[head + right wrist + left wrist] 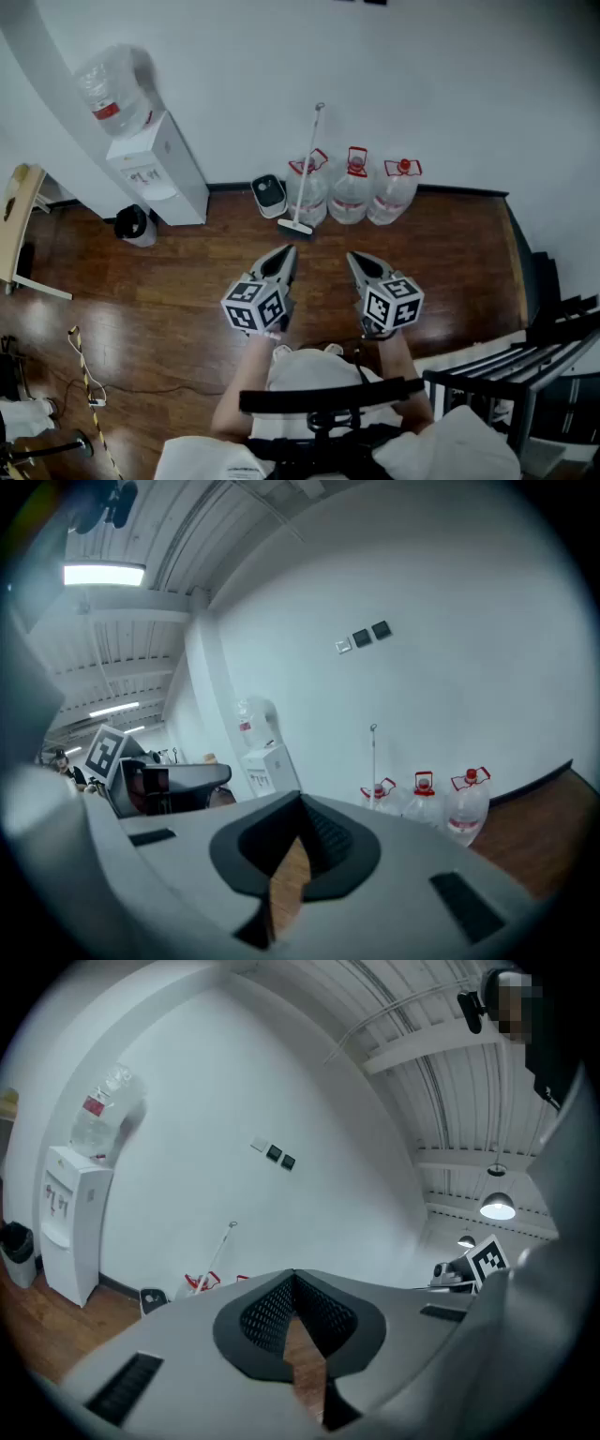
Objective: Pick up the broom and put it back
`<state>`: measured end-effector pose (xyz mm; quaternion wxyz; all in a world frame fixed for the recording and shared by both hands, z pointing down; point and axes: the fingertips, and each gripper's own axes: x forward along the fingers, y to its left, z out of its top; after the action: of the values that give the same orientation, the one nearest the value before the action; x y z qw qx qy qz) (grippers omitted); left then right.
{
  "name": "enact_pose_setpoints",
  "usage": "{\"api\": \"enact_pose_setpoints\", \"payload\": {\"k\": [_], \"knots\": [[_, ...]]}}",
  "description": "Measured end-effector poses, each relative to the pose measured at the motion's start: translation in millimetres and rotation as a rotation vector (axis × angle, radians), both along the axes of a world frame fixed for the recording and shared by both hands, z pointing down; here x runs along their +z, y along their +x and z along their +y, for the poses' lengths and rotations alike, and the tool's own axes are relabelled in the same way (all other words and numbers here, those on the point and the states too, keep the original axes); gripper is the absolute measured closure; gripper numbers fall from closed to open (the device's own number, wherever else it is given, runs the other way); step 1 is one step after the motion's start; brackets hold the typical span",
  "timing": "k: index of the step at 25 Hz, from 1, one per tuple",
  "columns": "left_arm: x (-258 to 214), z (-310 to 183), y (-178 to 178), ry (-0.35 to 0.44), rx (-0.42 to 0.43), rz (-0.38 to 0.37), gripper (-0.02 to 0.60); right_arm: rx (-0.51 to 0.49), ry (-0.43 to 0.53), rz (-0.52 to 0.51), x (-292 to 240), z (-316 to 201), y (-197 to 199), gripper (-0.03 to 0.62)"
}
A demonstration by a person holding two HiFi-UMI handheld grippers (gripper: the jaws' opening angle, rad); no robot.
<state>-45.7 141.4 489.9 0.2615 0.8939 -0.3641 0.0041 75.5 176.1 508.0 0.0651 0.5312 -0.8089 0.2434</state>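
Where wood floor (169, 272) meets white wall (441, 84), broom (308, 169) leans; left gripper (286, 251), right gripper (354, 258) closed, empty.

The head camera looks from above the person steeply down on the floor (169, 291), with the left gripper (286, 251) and the right gripper (356, 258) close below it and the wall (422, 84) farther off at the top. Each gripper camera sits just behind its own jaws and looks along them toward that same wall, from well apart. All three views share the broom (307, 173), the bottles (354, 192) beside it and the dispenser (159, 169) to their left.
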Motion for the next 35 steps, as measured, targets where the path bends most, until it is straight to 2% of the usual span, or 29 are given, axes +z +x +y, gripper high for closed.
{"api": "enact_pose_setpoints", "payload": {"k": [8,18,23,28,35], "knots": [[2,-1,14,-0.006,-0.015,-0.011,0.595,0.000,-0.010,-0.012,6,2,20,0.586],[10,10,42,0.003,-0.028,-0.062,0.595,0.008,-0.028,-0.055,31,13,58,0.586],[21,-3,42,-0.007,-0.038,-0.072,0.595,0.027,-0.050,-0.070,48,3,72,0.586],[34,-52,43,-0.017,-0.032,-0.050,0.595,0.027,-0.055,-0.046,56,-42,67,0.586],[38,-171,42,-0.023,0.010,-0.011,0.595,0.038,-0.091,-0.005,67,-148,53,0.586]]}}
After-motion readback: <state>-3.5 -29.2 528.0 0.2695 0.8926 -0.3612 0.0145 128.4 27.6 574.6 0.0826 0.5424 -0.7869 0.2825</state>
